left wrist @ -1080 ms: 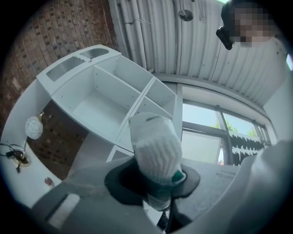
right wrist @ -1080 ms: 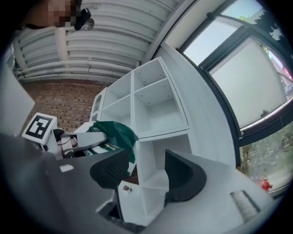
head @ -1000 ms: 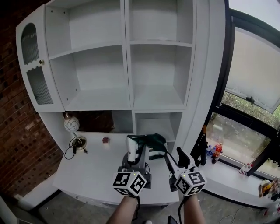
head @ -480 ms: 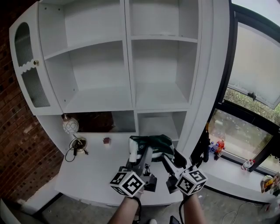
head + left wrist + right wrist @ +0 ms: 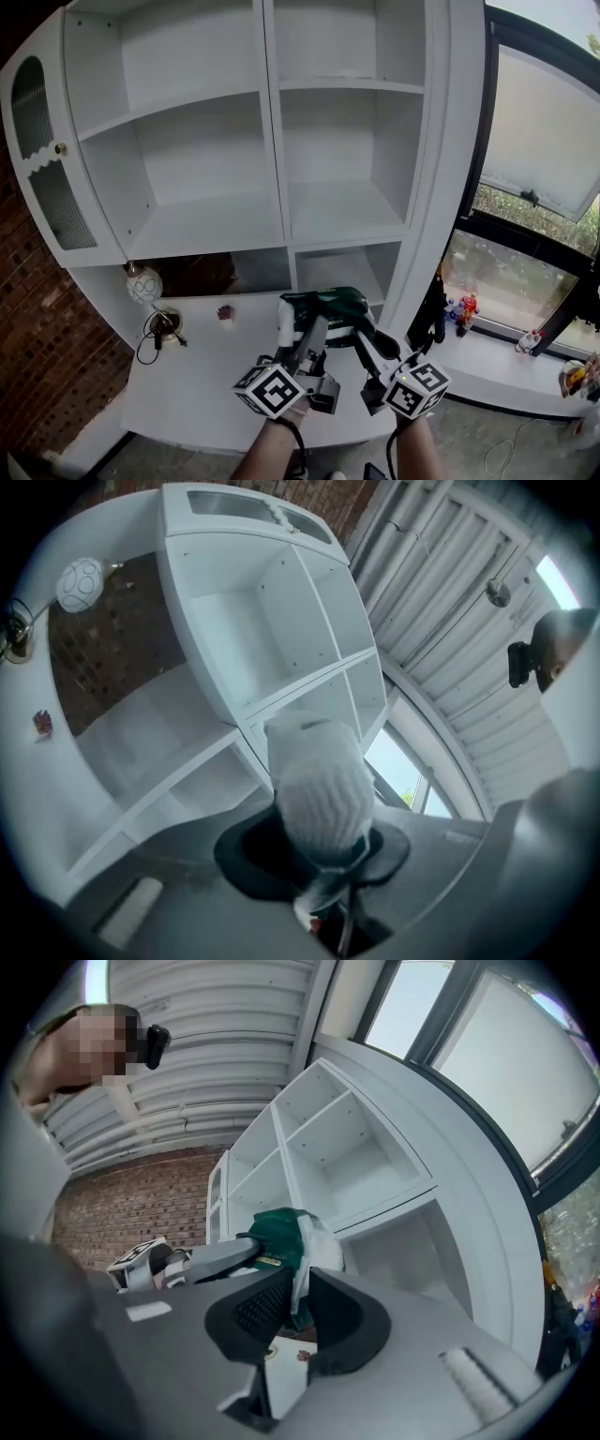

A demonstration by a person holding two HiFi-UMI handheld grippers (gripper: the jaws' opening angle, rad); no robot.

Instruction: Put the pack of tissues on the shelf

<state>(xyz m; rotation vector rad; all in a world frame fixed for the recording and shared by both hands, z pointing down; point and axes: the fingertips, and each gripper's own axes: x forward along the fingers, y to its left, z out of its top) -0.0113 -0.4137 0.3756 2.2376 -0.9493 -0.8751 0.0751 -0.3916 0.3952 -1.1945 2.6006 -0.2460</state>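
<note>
The pack of tissues [image 5: 330, 307], green and white, hangs in the air above the white desk [image 5: 202, 380], in front of the low cubbies of the shelf unit [image 5: 281, 202]. My left gripper [image 5: 298, 326] is shut on the pack's left end; in the left gripper view its white wrapper [image 5: 319, 785] sticks up from the jaws. My right gripper [image 5: 362, 334] is closing from the right, and in the right gripper view its jaws pinch the pack's thin edge [image 5: 298, 1241], so both grippers hold the pack.
The shelf unit has open compartments above and two low cubbies [image 5: 342, 272] at desk level. A white ball ornament [image 5: 143, 284], a cable and a small red thing [image 5: 225, 312] lie at the desk's back left. A window sill with small bottles [image 5: 466, 309] is at the right.
The right gripper's jaws, open beside the pack a second ago, have closed on its right edge. Both grippers and the pack have shifted slightly right and toward the shelf.
</note>
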